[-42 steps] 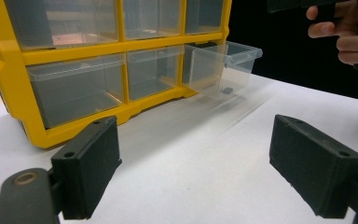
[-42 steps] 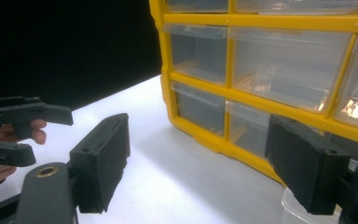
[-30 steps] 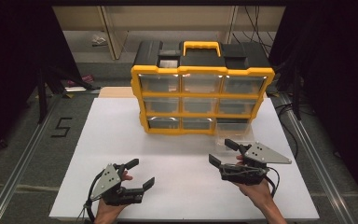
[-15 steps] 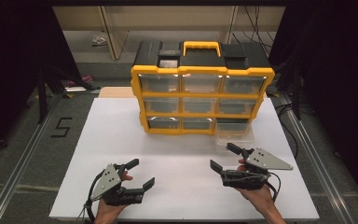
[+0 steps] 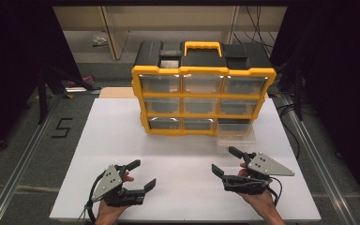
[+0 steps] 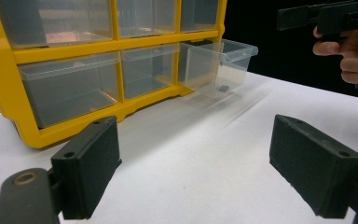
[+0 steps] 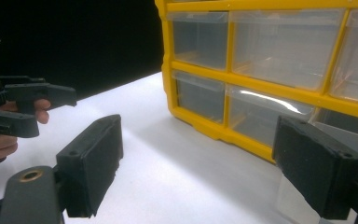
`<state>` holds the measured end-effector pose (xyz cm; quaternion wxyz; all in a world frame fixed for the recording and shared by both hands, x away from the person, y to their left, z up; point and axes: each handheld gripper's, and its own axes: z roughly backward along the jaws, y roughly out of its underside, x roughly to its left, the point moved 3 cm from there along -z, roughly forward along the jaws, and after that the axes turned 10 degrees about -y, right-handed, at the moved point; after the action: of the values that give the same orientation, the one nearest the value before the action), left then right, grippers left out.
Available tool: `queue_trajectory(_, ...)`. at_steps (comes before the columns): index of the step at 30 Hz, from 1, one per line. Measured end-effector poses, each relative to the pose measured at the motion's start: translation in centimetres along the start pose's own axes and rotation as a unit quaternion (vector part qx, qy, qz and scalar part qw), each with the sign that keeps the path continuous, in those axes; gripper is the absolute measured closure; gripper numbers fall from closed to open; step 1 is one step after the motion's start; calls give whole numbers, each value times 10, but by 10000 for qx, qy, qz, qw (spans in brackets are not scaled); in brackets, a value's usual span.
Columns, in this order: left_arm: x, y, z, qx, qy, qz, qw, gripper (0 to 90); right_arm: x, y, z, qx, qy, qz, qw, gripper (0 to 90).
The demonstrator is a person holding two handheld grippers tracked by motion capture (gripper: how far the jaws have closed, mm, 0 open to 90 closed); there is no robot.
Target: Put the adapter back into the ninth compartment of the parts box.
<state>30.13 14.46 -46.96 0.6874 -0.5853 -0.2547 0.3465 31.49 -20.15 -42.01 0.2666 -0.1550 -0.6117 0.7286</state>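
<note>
The white tabletop [image 5: 122, 140] carries a yellow drawer organizer [image 5: 202, 101] standing upright at its far edge. Its bottom-right clear drawer [image 5: 236, 133] is pulled out toward the person, with a small dark piece [image 6: 223, 87] lying inside. The right tool [image 5: 226, 161] sits near the front edge, and the drawer lies just beyond it at about 12 o'clock, apart from it. Its jaws are spread wide with nothing between them, having just been opening. The left tool [image 5: 143, 174] rests at the front left, jaws also spread and empty, with the drawer well away at about 1 o'clock.
</note>
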Motion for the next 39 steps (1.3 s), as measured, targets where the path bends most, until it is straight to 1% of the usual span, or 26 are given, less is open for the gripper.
queue_trajectory(9, 0, 0, 0, 8, 11, -4, 10000, 158, -1, 6, 3, -35, 24, 12, 10000, 171)
queue_trajectory(16, 0, 0, 1, 2, 16, -11, 10000, 158, 2, 11, 5, -21, 17, 31, 10000, 171)
queue_trajectory(26, -1, 0, 0, 27, 40, -19, 10000, 158, 0, 22, 13, -52, 96, -9, 9999, 171)
queue_trajectory(31, -1, 1, 0, 28, 46, -21, 10000, 158, 0, 22, 17, -99, 101, -9, 9999, 171)
queue_trajectory(39, -1, 1, 0, 32, 58, -19, 10000, 158, 1, 24, 18, -91, 102, -15, 9999, 171)
